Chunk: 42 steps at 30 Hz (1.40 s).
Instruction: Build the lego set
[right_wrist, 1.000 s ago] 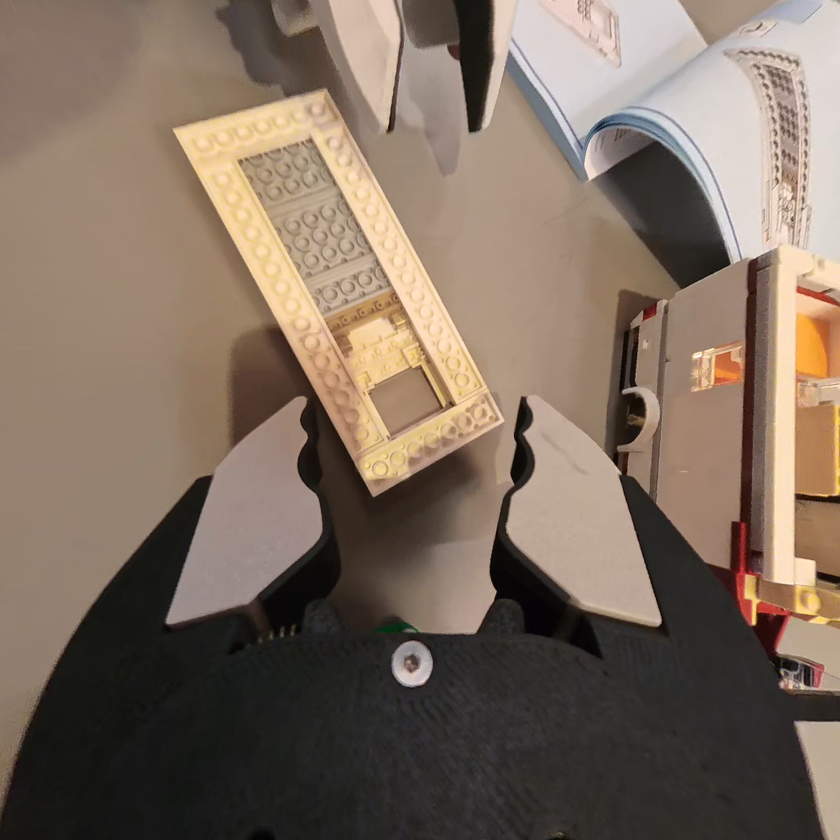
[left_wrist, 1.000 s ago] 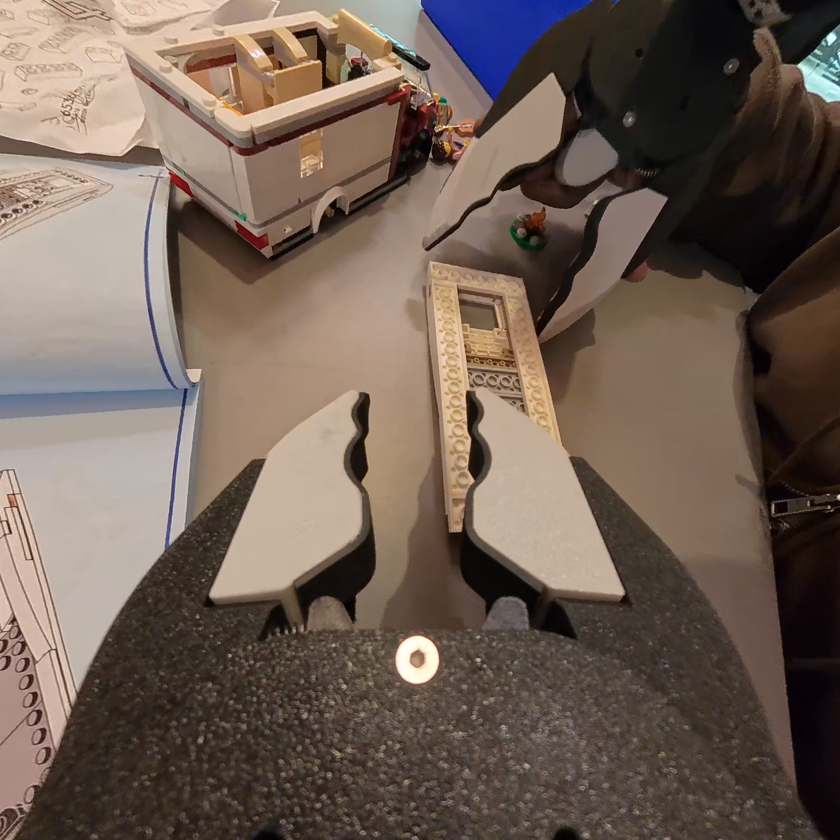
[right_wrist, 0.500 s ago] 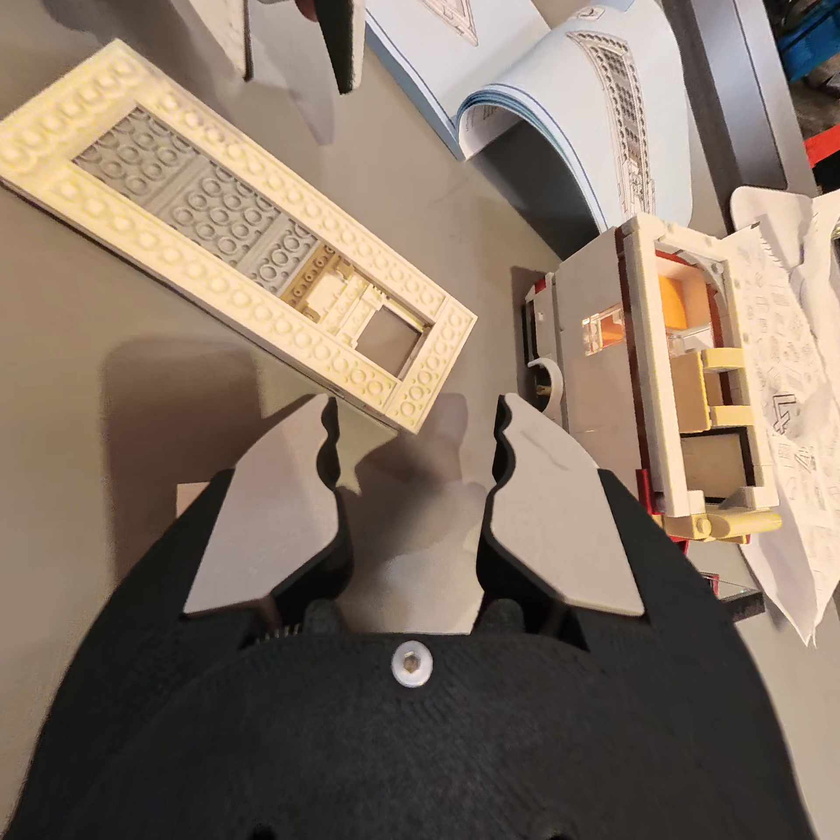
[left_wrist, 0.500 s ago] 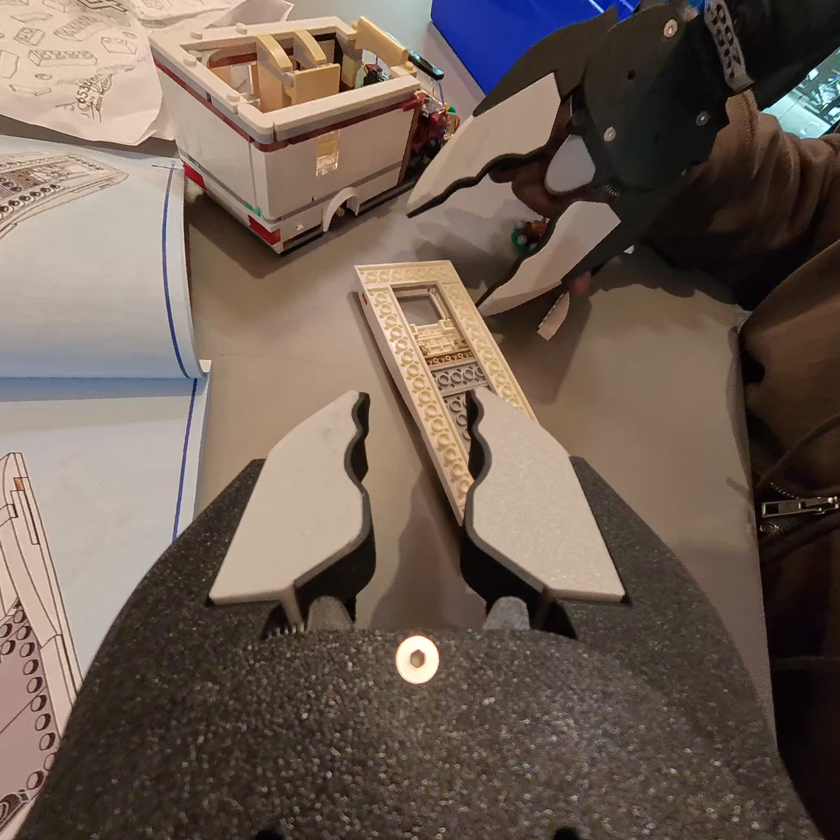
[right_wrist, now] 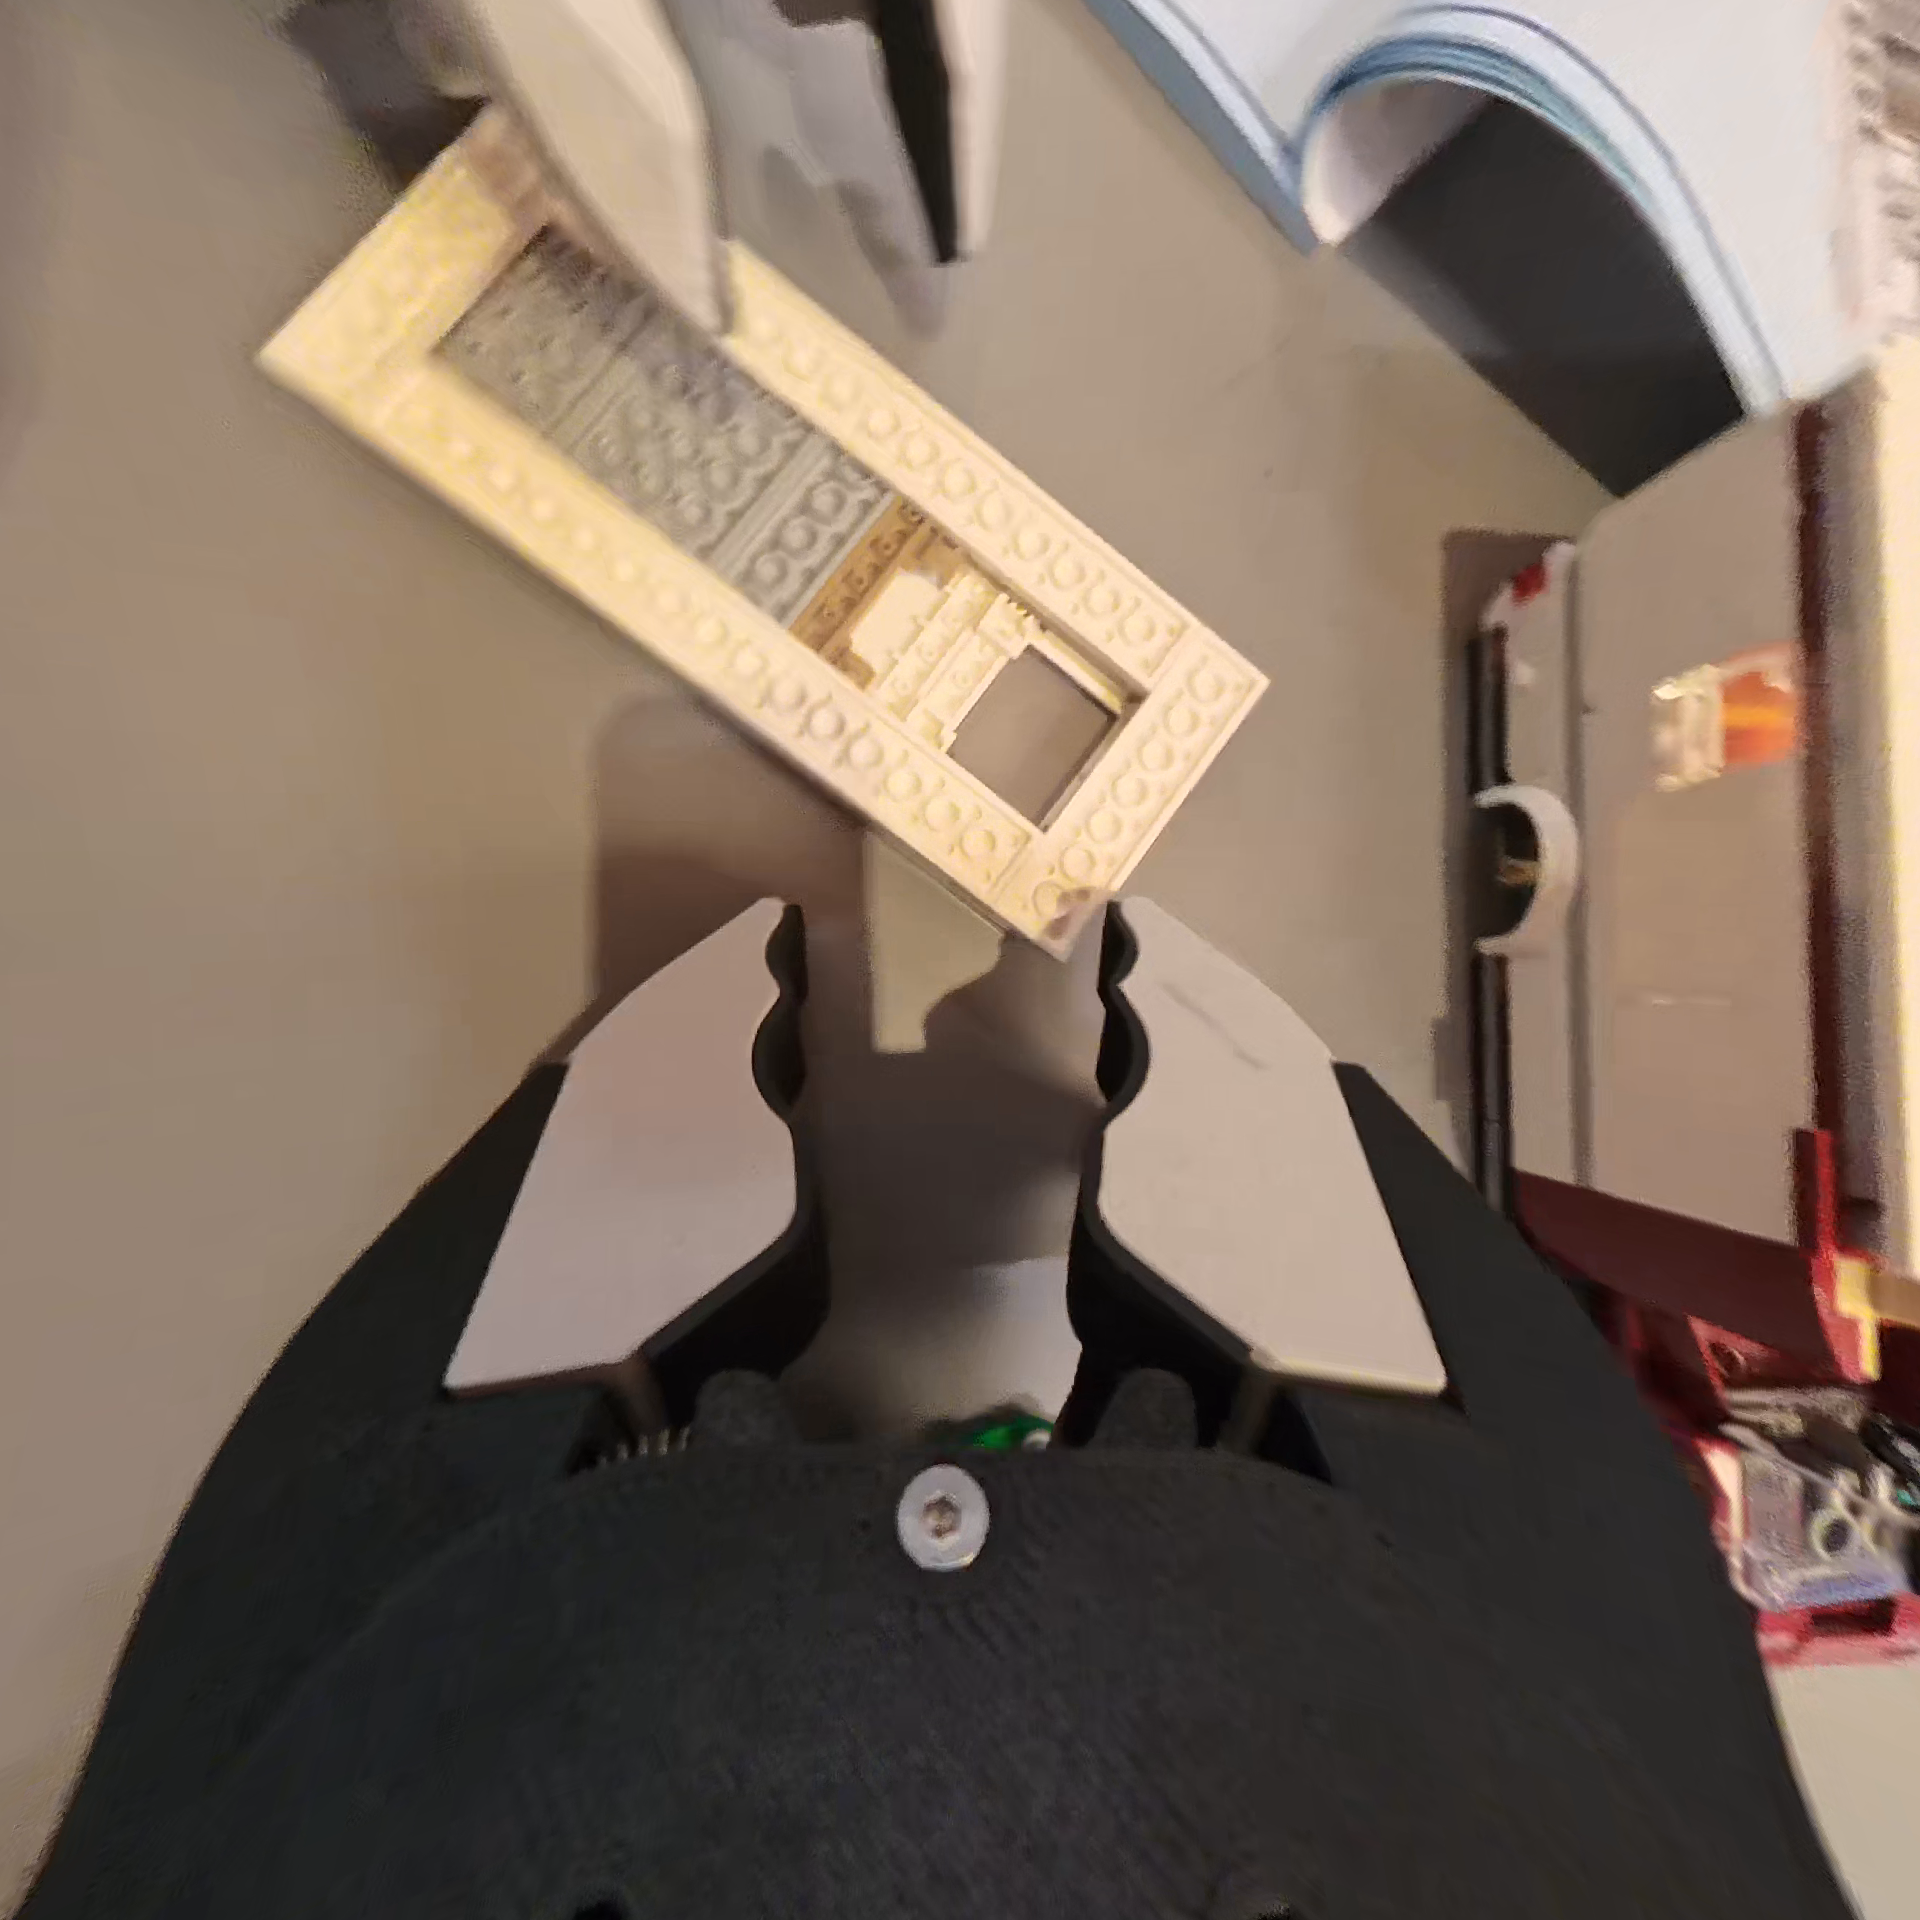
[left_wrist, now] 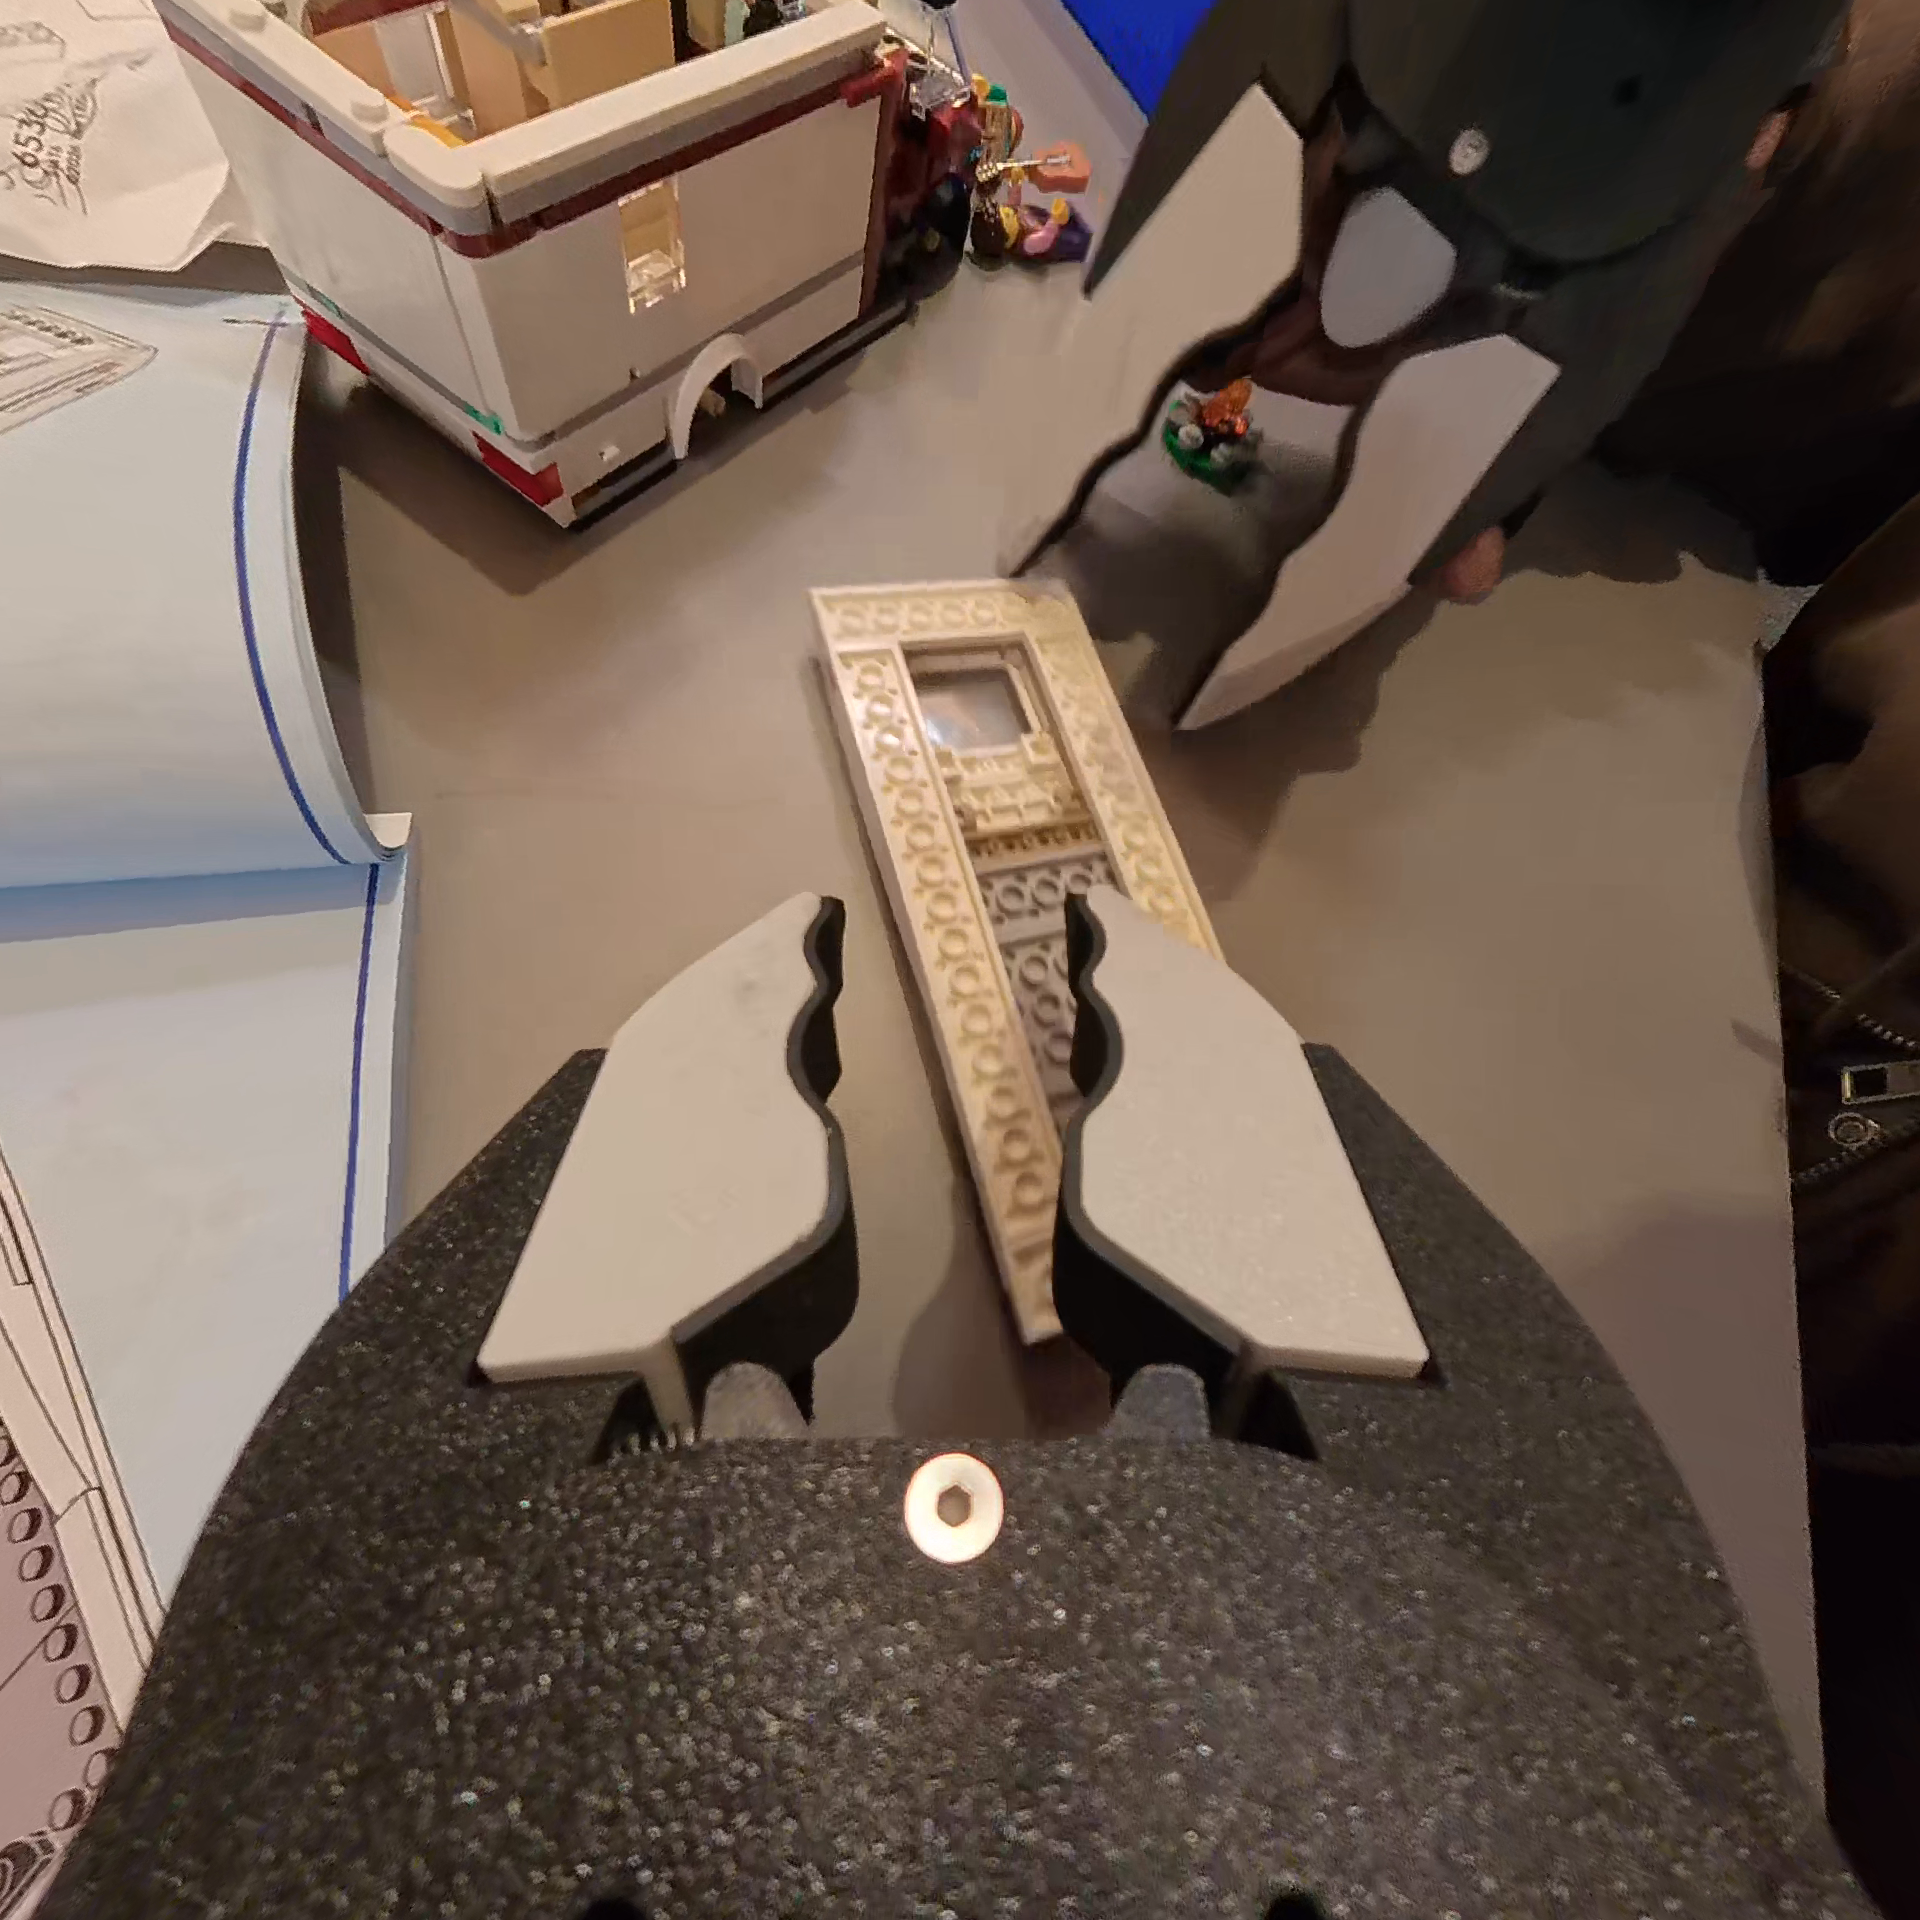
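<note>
- Left of the left gripper's (left_wrist: 951,914) fingers lies an open instruction booklet (left_wrist: 156,644), its pages curled up and facing the work, seemingly kept there for reference.
- Beyond those fingers and to their left stands a white brick-built vehicle body (left_wrist: 582,249) with a dark red stripe, roof off and interior exposed; in the right wrist view it sits just right of the right gripper's (right_wrist: 951,920) fingers.
- Between and ahead of the left fingers a long cream studded roof panel (left_wrist: 997,831) lies flat on the grey table (left_wrist: 582,727), studs up. Its near end runs under the right-hand finger. The fingers stand apart with nothing clamped, hovering over the panel's near end.
- Just ahead of the right gripper's fingers sits the panel's far corner, beside the right-hand fingertip; contact is unclear. These fingers are also spread and empty.
- Behind the right gripper's fingers, small colourful figures (left_wrist: 1023,197) and a green-based piece (left_wrist: 1210,431) rest aside.
</note>
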Available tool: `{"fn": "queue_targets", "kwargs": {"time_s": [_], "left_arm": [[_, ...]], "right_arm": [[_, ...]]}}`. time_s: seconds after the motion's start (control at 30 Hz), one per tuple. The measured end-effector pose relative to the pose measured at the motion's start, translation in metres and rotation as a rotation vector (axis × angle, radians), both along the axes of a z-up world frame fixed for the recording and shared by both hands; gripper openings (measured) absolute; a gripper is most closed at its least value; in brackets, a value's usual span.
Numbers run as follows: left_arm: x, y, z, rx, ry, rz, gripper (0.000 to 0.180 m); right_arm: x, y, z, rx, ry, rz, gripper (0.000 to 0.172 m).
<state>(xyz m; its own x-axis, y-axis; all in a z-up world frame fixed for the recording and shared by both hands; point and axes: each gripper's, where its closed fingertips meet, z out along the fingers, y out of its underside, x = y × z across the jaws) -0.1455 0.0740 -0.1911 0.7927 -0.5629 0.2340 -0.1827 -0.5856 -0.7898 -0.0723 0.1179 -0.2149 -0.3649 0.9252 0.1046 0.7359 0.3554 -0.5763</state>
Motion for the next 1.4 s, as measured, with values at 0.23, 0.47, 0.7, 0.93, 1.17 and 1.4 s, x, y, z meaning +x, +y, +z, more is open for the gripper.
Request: {"fn": "queue_targets", "kwargs": {"time_s": [0.23, 0.47, 0.7, 0.93, 1.17, 1.4], "left_arm": [[-0.004, 0.000, 0.001, 0.003, -0.001, 0.013, 0.042], [-0.004, -0.001, 0.000, 0.013, 0.020, -0.002, 0.043], [-0.004, -0.002, 0.000, 0.021, 0.032, -0.012, 0.043], [-0.004, -0.002, 0.001, 0.021, 0.023, -0.010, 0.043], [-0.004, -0.002, 0.001, 0.024, 0.022, -0.010, 0.044], [-0.004, -0.002, 0.002, 0.040, 0.045, -0.015, 0.044]], "right_arm": [[0.002, -0.003, 0.012, -0.048, 0.059, 0.032, 0.051], [0.025, -0.008, 0.014, -0.019, -0.002, 0.149, 0.050], [0.067, -0.014, 0.006, 0.017, -0.121, 0.282, 0.050], [0.069, -0.016, -0.005, -0.019, -0.154, 0.277, 0.032], [0.062, -0.012, -0.005, -0.008, -0.114, 0.272, 0.010], [0.053, -0.013, 0.006, -0.027, -0.023, 0.287, 0.010]]}}
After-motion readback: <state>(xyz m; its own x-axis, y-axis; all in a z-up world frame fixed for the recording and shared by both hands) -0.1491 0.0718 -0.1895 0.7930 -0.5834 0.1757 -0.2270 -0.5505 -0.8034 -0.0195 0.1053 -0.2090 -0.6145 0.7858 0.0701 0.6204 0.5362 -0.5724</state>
